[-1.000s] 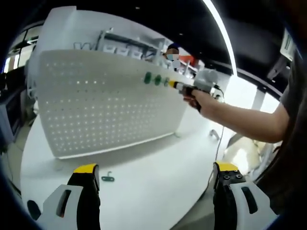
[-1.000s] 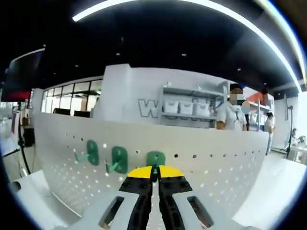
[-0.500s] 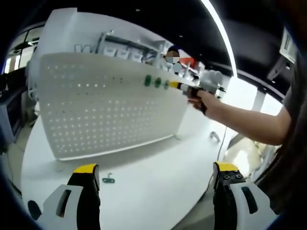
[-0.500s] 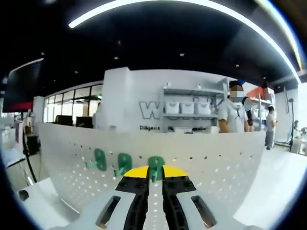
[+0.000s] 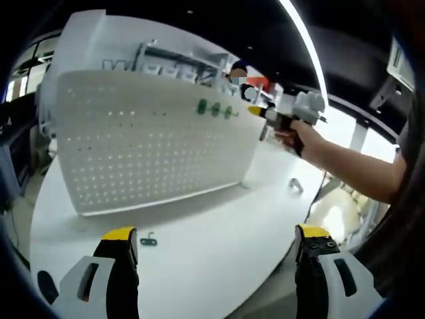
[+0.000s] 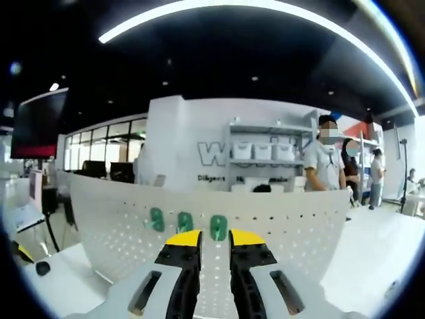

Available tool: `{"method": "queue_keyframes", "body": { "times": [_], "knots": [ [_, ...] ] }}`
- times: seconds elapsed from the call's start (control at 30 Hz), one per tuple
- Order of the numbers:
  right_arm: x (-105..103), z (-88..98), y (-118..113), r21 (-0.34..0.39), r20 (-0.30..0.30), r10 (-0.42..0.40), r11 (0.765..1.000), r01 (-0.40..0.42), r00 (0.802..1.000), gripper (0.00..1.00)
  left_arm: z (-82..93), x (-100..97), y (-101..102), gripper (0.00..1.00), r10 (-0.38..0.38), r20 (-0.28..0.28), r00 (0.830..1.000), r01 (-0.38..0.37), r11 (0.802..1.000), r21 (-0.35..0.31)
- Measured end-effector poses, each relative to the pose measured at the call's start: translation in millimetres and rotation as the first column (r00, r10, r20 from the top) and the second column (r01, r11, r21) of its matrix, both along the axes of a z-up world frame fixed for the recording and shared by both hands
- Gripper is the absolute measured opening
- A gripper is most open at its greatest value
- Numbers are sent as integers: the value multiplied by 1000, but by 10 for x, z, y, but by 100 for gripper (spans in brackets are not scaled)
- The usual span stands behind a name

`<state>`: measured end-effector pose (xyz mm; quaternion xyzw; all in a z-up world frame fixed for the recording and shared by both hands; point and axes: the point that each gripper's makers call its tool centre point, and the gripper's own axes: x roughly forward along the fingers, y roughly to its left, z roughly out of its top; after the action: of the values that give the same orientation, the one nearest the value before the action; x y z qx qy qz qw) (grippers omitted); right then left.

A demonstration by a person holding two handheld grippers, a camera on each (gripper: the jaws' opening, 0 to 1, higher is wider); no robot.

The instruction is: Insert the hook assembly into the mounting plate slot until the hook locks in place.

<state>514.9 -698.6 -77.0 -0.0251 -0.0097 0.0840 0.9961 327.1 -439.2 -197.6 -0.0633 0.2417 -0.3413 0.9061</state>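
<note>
From my left tongs (image 5: 216, 256) I see both yellow-tipped jaws spread wide apart with nothing between them, hanging over the near edge of the white table (image 5: 199, 246). A white pegboard (image 5: 146, 139) stands upright on that table, running along its far side. Three green hooks (image 5: 214, 109) sit in a row near the board's upper right corner, close beside one another. One more small green hook (image 5: 148, 240) lies flat on the table near the near-left edge, just in front of the board's bottom edge and close to my left jaw tip. In this view my right tongs (image 5: 255, 111) are held by a hand (image 5: 299, 136) just off the board's upper right corner, beside the row of hooks. From the right tongs (image 6: 214, 238) the jaws stand slightly parted, gripping nothing, and through the gap I see the rightmost of the three green hooks (image 6: 218, 227) seated on the pegboard (image 6: 285, 232). People (image 6: 325, 176) stand behind the board.
</note>
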Motion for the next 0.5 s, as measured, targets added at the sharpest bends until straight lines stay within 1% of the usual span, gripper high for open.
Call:
{"method": "queue_keyframes", "body": {
  "times": [0.1,0.23,0.3,0.33,0.37,0.4,0.43,0.5],
  "knots": [
    [-153,-21,15,-24,-4,8,1000,-8,1000,15,-16,-16,29,100,5,-3,1000,-5,1000,1],
    [-299,-49,58,-20,-21,33,999,-34,999,15,-26,-45,65,100,15,-15,1000,-15,1000,-18],
    [-389,-82,112,-17,-37,53,998,-54,998,15,-37,-51,77,100,19,-19,1000,-20,1000,-16],
    [-454,-103,156,-16,-43,65,998,-66,997,15,-39,-55,82,100,20,-19,1000,-20,1000,-15],
    [-475,-111,173,-17,-45,70,997,-71,997,15,-36,-61,81,100,20,-19,1000,-21,1000,-15],
    [-569,-161,253,-25,-59,89,996,-91,994,15,-29,-71,81,100,20,-19,1000,-21,1000,-18],
    [-590,-172,274,-26,-61,95,995,-97,994,15,-25,-76,83,100,21,-19,1000,-21,1000,-20],
    [-717,-279,414,-54,-94,144,987,-150,985,15,-24,-85,91,100,22,-18,1000,-22,1000,-20]
  ]
}}
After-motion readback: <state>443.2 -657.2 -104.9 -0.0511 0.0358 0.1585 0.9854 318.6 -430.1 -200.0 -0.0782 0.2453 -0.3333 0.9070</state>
